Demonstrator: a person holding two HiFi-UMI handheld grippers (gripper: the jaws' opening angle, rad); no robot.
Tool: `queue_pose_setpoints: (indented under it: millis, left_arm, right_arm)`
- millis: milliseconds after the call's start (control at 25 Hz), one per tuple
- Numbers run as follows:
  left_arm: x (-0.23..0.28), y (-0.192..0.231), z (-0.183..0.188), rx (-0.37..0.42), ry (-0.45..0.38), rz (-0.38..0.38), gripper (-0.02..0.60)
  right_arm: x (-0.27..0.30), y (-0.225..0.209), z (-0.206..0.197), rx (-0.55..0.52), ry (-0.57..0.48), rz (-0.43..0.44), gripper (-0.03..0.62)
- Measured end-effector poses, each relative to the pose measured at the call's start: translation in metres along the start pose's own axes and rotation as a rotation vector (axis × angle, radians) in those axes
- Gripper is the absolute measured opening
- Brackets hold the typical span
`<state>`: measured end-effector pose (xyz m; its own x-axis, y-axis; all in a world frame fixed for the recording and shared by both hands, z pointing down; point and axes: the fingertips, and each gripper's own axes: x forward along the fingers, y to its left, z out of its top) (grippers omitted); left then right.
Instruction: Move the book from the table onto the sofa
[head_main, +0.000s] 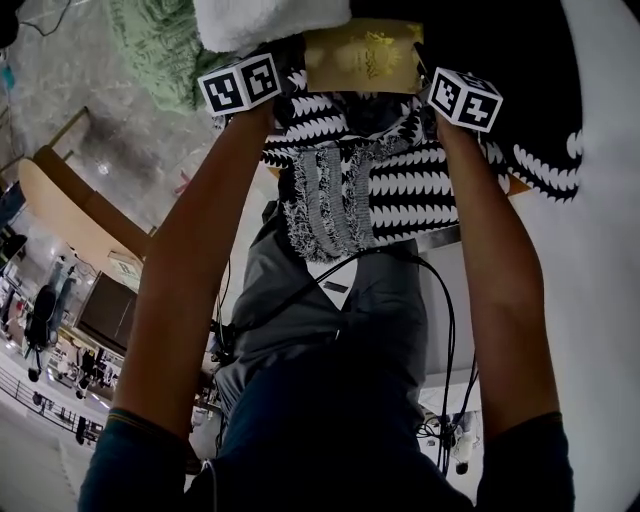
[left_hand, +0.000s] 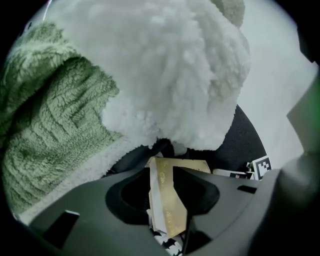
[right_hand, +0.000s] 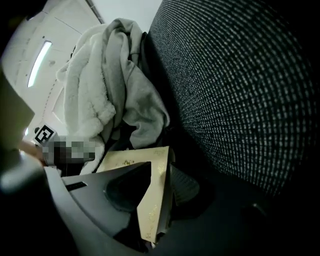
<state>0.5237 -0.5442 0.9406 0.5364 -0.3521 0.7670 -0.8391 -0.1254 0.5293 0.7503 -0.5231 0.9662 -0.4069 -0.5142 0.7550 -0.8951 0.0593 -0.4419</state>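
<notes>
From the head view, steeply down past two bare forearms (head_main: 190, 260): left gripper (head_main: 250, 85) and right gripper (head_main: 462, 98), marker cubes uppermost, set at the two near corners of a gold-covered book (head_main: 362, 58). Book lying flat on the dark sofa (head_main: 520, 50), just below a white fleecy pile (head_main: 270, 20), with a green blanket (head_main: 160, 45) off to the left and a black-and-white patterned throw (head_main: 400, 190) spread beneath its near edge, fringe toward the person. From the left gripper view: jaws spread apart, one corner of the book (left_hand: 167, 200) between them, dark space on either side of it, pads not pressing on the cover; a scrap of the patterned throw (left_hand: 167, 242) under that corner, the white fleecy pile (left_hand: 165, 75) bulking just beyond, the green blanket (left_hand: 55, 135) to its left. From the right gripper view: jaws likewise apart, the book's other corner (right_hand: 152, 200) between them, a thin dark gap beside the ribbed pad, no grip; behind it a grey garment (right_hand: 142, 105) draped against the white fleecy pile (right_hand: 85, 95), and a dark woven cushion (right_hand: 240, 90) filling the right.
</notes>
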Motion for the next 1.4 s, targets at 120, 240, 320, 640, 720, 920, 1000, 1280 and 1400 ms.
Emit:
queue_pose_setpoints:
  millis: [120,240,320,640,720,920,1000,1280,1400]
  left_arm:
    - [-0.008,-0.007,0.001,0.006,0.0,-0.008,0.127]
    - [-0.022,-0.016,0.003,0.004,-0.009,-0.017,0.127]
    - [-0.034,-0.02,0.003,-0.01,-0.02,-0.017,0.127]
    - [-0.099,-0.05,0.007,-0.069,-0.11,-0.08,0.023]
    - [-0.118,-0.067,0.012,-0.043,-0.126,-0.117,0.005]
    - [-0.169,-0.122,0.032,0.126,-0.177,-0.234,0.003]
    - [-0.191,-0.145,0.044,0.202,-0.206,-0.277,0.003]
    - [-0.282,-0.207,0.072,0.392,-0.314,-0.374,0.003]
    - [-0.319,-0.227,0.081,0.474,-0.368,-0.395,0.003]
  right_arm:
    - [-0.01,0.003,0.004,-0.015,0.0,-0.007,0.112]
    - [-0.023,0.007,0.011,-0.029,-0.008,-0.014,0.112]
    - [-0.034,0.013,0.015,-0.037,-0.018,-0.016,0.112]
    - [-0.087,0.062,0.044,-0.066,-0.096,0.039,0.038]
    - [-0.104,0.081,0.052,-0.079,-0.119,0.078,0.017]
    - [-0.153,0.127,0.075,-0.132,-0.199,0.139,0.015]
    - [-0.175,0.144,0.088,-0.154,-0.241,0.152,0.015]
    - [-0.263,0.213,0.118,-0.228,-0.379,0.198,0.014]
    - [-0.304,0.241,0.131,-0.261,-0.448,0.22,0.014]
